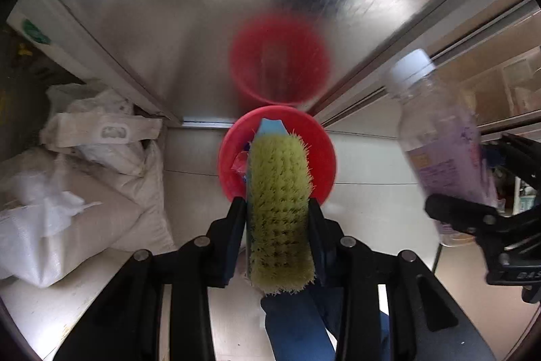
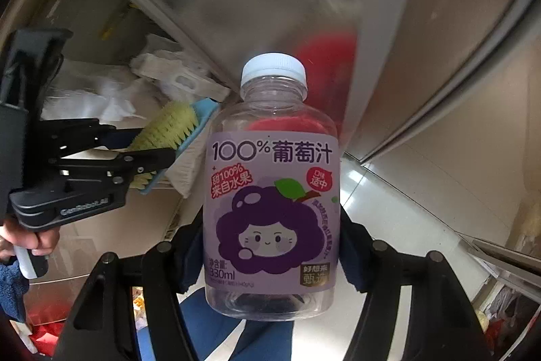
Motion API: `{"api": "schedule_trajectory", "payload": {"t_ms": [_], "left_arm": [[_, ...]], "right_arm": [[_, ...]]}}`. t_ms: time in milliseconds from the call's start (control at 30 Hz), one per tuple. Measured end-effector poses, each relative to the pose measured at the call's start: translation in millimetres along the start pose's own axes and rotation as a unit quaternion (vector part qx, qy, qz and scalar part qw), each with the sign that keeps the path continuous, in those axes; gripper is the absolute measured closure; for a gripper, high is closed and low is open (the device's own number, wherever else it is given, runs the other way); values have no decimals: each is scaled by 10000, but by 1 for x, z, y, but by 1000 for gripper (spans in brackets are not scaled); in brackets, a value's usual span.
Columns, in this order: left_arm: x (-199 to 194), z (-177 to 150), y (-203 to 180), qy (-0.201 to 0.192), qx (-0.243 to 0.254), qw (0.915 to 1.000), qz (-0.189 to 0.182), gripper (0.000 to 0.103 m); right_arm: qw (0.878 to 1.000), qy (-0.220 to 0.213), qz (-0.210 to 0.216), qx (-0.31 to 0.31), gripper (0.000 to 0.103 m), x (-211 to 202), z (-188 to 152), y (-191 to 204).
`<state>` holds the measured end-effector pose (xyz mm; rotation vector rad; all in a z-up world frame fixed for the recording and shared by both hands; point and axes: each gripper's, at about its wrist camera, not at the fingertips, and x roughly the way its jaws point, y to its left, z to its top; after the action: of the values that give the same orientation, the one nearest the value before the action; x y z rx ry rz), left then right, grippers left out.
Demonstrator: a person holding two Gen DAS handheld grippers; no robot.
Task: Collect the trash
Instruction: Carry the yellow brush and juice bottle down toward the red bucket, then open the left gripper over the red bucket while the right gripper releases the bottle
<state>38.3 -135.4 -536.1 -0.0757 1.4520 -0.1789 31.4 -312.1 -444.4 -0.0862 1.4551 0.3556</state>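
My left gripper [image 1: 278,208] is shut on a scrub brush [image 1: 278,202] with yellow-green bristles and a blue back, held above a red bin [image 1: 324,154] on the floor. The brush also shows in the right wrist view [image 2: 169,127]. My right gripper [image 2: 272,246] is shut on an empty clear juice bottle [image 2: 272,192] with a purple label and white cap, held upright. The bottle shows at the right of the left wrist view [image 1: 439,144], beside the bin. The red bin shows blurred behind the bottle [image 2: 324,63].
A steel cabinet front [image 1: 169,22] reflects the red bin just behind it. White woven sacks [image 1: 77,192] lie piled at the left. Pale tiled floor [image 1: 372,164] surrounds the bin. A metal rail [image 2: 456,90] runs along the right.
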Motion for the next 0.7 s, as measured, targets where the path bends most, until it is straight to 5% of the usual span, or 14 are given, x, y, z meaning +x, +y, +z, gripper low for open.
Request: {"api": "schedule_trajectory", "payload": {"t_ms": [433, 500, 567, 700], "left_arm": [[62, 12, -16, 160, 381, 9991, 71, 66], [62, 15, -16, 200, 399, 9990, 6, 55], [60, 19, -17, 245, 385, 9989, -93, 31], [53, 22, -12, 113, 266, 9993, -221, 21]], "right_arm": [[9995, -11, 58, 301, 39, 36, -11, -20], [9995, -23, 36, 325, 39, 33, -13, -24], [9994, -1, -9, 353, 39, 31, -16, -27], [9991, -7, -49, 411, 39, 35, -13, -23]]}}
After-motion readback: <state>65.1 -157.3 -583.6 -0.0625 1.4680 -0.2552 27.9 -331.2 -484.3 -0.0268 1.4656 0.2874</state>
